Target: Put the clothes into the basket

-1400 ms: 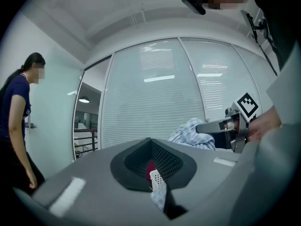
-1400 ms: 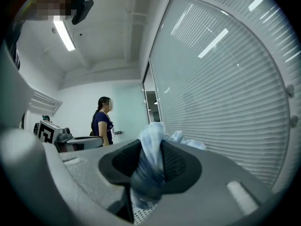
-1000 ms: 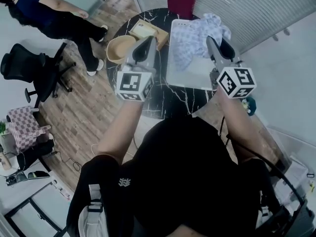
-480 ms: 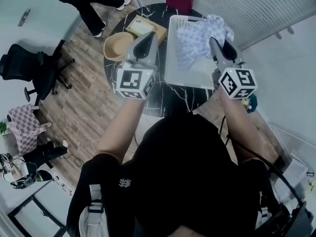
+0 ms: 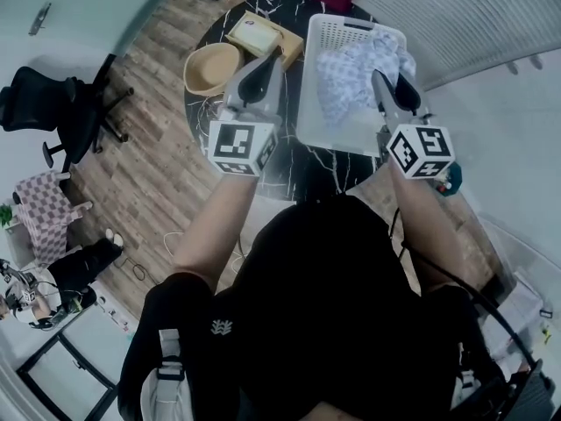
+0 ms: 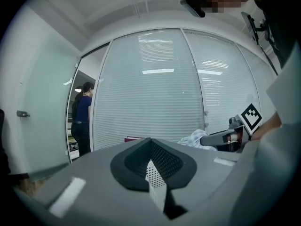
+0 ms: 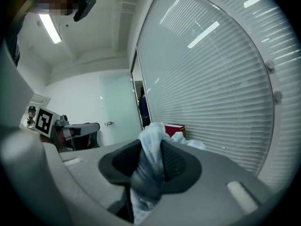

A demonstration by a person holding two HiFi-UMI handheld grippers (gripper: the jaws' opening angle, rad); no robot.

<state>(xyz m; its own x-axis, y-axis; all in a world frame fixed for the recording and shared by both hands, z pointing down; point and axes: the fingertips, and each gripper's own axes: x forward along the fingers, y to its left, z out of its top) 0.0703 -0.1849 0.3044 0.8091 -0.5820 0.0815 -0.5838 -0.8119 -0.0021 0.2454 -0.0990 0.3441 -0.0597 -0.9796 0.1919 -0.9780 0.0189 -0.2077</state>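
Beside basket (image 5: 337, 135), wooden bowl (image 5: 213, 68), box (image 5: 255, 35).

Office, black swivel chair (image 5: 48, 103), glass partitions with blinds (image 6: 155, 88), wood-plank floor (image 5: 149, 147)

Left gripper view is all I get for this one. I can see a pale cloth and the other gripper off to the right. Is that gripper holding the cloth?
Observer: Yes. In the right gripper view, the right gripper has its jaws closed on a fold of the pale cloth.
Operator: Where is the rest of the cloth?
Observer: In the head view, most of it lies inside the white basket, with one end raised to those jaws.
Operator: What does the basket stand on?
Observer: A round dark table, with a tan bowl and a flat box to the basket's left.
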